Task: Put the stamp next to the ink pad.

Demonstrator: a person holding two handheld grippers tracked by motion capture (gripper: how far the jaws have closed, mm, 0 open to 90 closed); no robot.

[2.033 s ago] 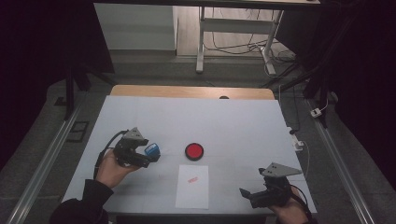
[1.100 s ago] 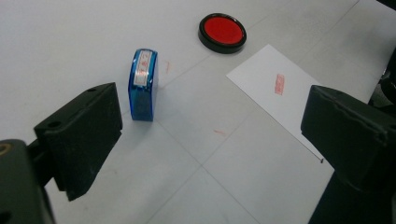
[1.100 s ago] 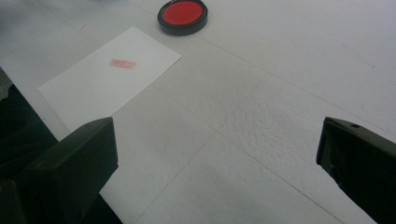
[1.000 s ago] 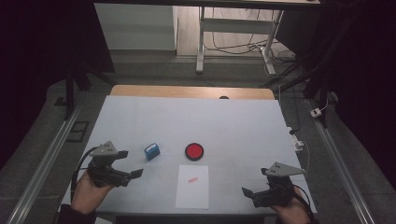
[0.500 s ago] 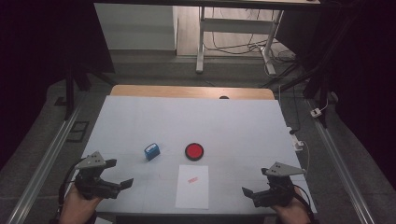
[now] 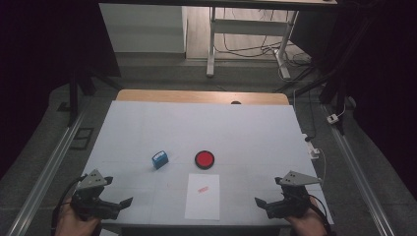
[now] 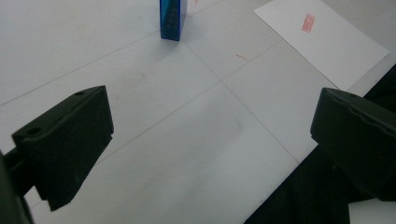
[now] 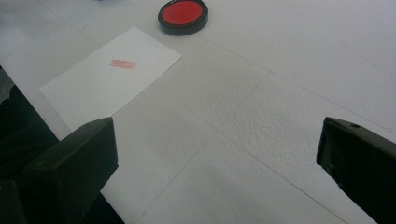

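A blue stamp [image 6: 160,160] stands alone on the white table, left of a round red ink pad [image 6: 204,159]. A white sheet [image 6: 202,196] with a small red print [image 6: 202,189] lies at the near edge. My left gripper [image 6: 123,206] sits at the near left corner; its jaws have just been opening and hold nothing. In the left gripper view the stamp [image 7: 173,18] is far ahead of the open left gripper [image 7: 210,140]. My right gripper [image 6: 263,206] rests open at the near right, and from the right gripper view [image 8: 219,163] the sheet [image 8: 109,77] and pad [image 8: 183,14] lie ahead.
A wooden strip [image 6: 201,96] runs along the table's far edge. A white plug and cable [image 6: 314,150] hang at the right edge. Metal rails [image 6: 46,172] flank the table on the floor. The near edge drops off just behind both grippers.
My left gripper left the blue stamp standing on the table and drew back to the near left corner. The right gripper stayed where it was.
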